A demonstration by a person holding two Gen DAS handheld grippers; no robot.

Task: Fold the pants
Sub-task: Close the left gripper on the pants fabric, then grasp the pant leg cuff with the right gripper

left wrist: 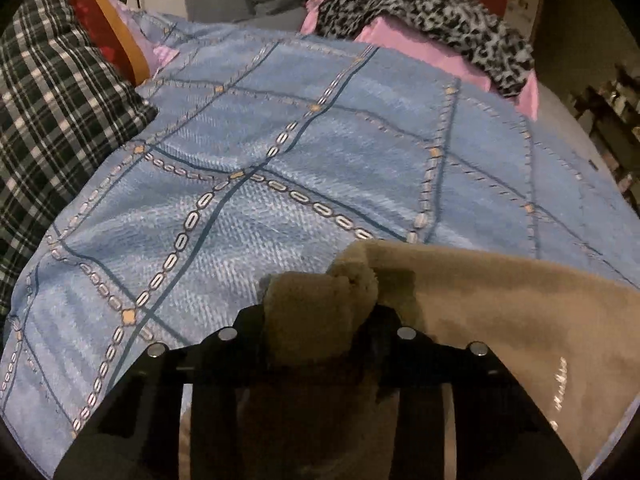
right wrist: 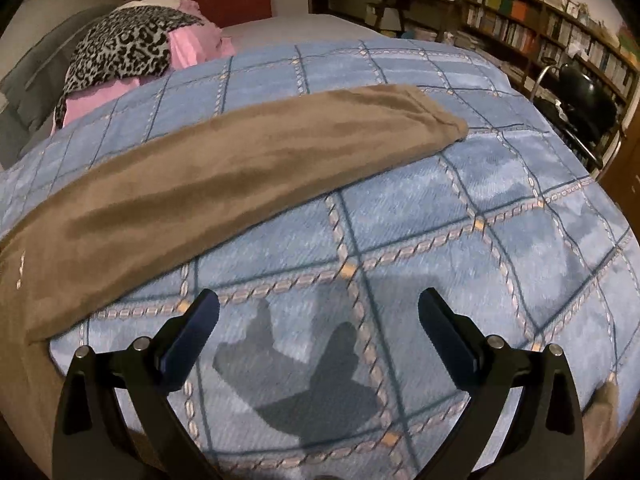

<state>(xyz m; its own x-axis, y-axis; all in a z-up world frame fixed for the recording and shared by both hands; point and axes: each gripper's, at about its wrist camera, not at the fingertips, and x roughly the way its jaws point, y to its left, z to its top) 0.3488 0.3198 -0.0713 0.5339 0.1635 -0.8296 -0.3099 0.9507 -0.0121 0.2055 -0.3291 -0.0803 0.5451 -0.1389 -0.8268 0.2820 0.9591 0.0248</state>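
Observation:
The tan fleece pants lie stretched across the blue checked bedspread, with the leg end at the far right. My left gripper is shut on a bunched corner of the pants, near the waist end; the fabric hides the fingertips. My right gripper is open and empty, hovering over bare bedspread in front of the pants, casting a shadow below.
A plaid cloth lies at the left of the bed. Leopard-print and pink garments are piled at the far side. Bookshelves and a dark chair stand to the right.

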